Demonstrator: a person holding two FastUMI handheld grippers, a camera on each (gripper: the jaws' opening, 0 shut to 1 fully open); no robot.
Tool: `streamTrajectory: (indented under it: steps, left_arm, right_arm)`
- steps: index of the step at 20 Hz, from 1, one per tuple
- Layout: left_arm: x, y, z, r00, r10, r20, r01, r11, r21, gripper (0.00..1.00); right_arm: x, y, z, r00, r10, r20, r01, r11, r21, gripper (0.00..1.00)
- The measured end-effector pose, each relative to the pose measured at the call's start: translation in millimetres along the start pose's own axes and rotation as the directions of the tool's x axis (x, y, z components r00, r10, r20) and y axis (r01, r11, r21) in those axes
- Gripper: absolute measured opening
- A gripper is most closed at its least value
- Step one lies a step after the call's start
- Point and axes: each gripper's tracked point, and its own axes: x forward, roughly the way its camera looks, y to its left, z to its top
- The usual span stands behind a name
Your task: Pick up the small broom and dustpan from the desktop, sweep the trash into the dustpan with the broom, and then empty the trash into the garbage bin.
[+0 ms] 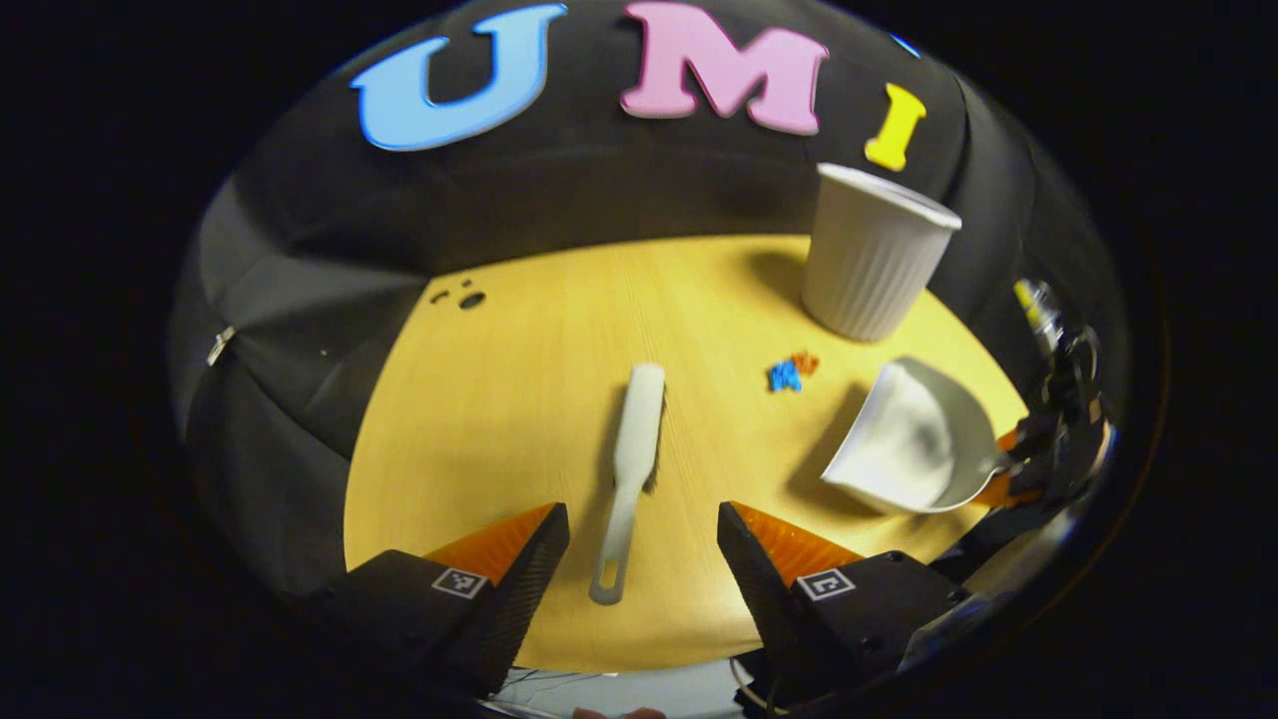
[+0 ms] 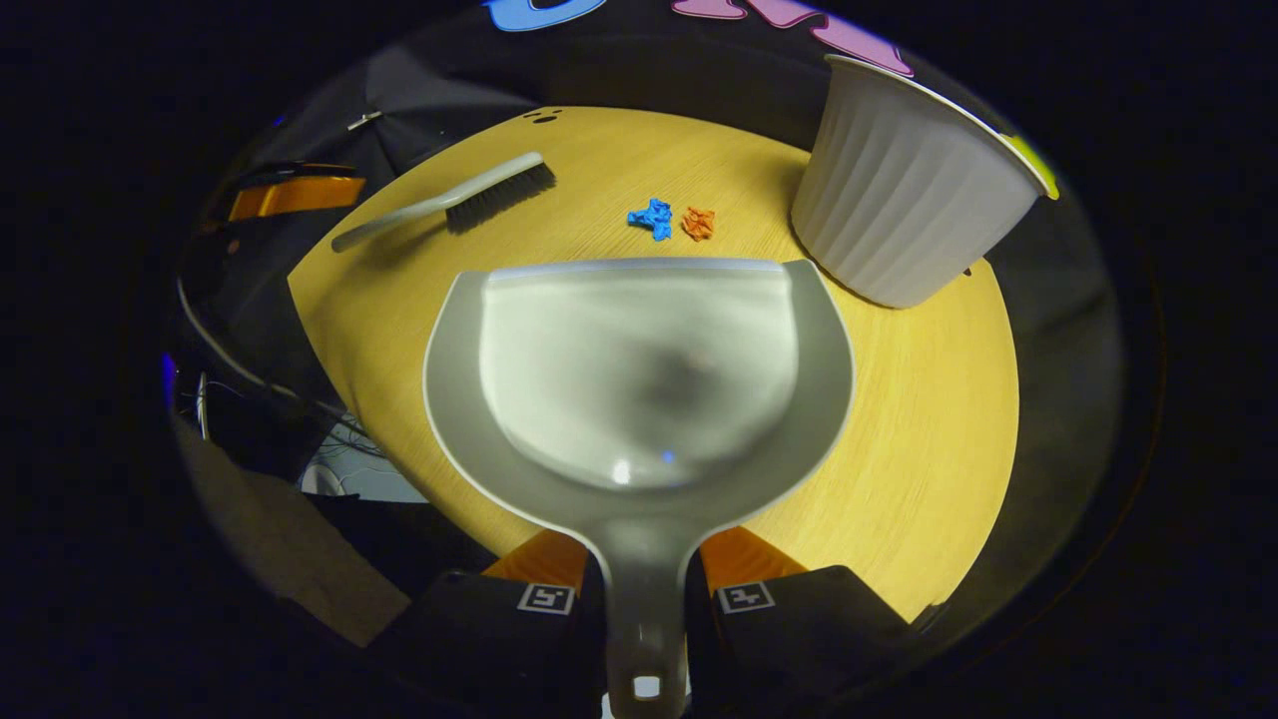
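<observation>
Left gripper view: left gripper [image 1: 644, 544] jaws wide, straddling the broom [image 1: 633, 461] handle, not closed on it. Broom lies flat on the desk [image 1: 499, 399], bristles facing right. Trash [image 1: 789, 373], blue and orange scraps, sits between broom and bin [image 1: 871, 255]. Dustpan [image 1: 914, 439] is tilted up at right, held by the right gripper [image 1: 1038, 469].

Right gripper view: right gripper [image 2: 644, 599] clamped on the dustpan [image 2: 639, 379] handle, pan mouth facing the trash [image 2: 671, 221], bin [image 2: 904, 185] just right. Broom [image 2: 449, 205] far left.

Judgement: lower the left gripper, close mid-handle, keep the bristles down; rest the pan lip flat on the desk beside the scraps.
</observation>
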Motion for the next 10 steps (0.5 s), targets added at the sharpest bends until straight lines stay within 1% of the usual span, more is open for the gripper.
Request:
streamTrajectory:
  steps: [2,4,5,6,7,8,9,10]
  left_arm:
    - [31.1,3.0,-11.8,0.996,-0.014,-0.082,0.014,1.000,0.002,0.95]
    - [53.7,9.5,-17.0,0.989,-0.013,-0.147,0.010,1.000,-0.023,0.95]
    - [65.2,13.2,-17.9,0.985,-0.008,-0.170,0.003,0.999,-0.034,0.95]
    - [74.6,16.7,-20.9,0.981,-0.003,-0.193,-0.005,0.999,-0.041,0.95]
    - [82.8,19.3,-23.1,0.977,-0.002,-0.214,-0.008,0.999,-0.047,0.95]
    - [90.5,20.6,-24.5,0.974,-0.005,-0.228,-0.007,0.999,-0.054,0.95]
    - [95.3,20.7,-25.6,0.969,-0.010,-0.245,-0.005,0.998,-0.060,0.93]
    - [100.4,22.0,-26.3,0.966,-0.010,-0.256,-0.005,0.998,-0.059,0.93]
  right_arm:
    - [-6.8,-3.5,-6.3,1.000,-0.002,0.006,0.002,1.000,0.012,0.42]
    - [-11.0,-9.7,-12.8,1.000,-0.014,0.008,0.013,1.000,0.023,0.42]
    - [-11.6,-13.1,-15.6,1.000,-0.018,0.006,0.018,0.999,0.035,0.37]
    - [-12.8,-15.1,-17.6,1.000,-0.022,0.008,0.021,0.999,0.047,0.37]
    - [-13.2,-18.4,-18.9,1.000,-0.024,0.009,0.024,0.998,0.059,0.42]
    - [-13.4,-21.1,-20.9,1.000,-0.027,0.007,0.027,0.997,0.069,0.42]
    - [-13.2,-24.2,-21.9,1.000,-0.029,0.006,0.028,0.997,0.077,0.37]
    - [-12.3,-26.1,-22.6,1.000,-0.029,0.003,0.028,0.996,0.082,0.42]
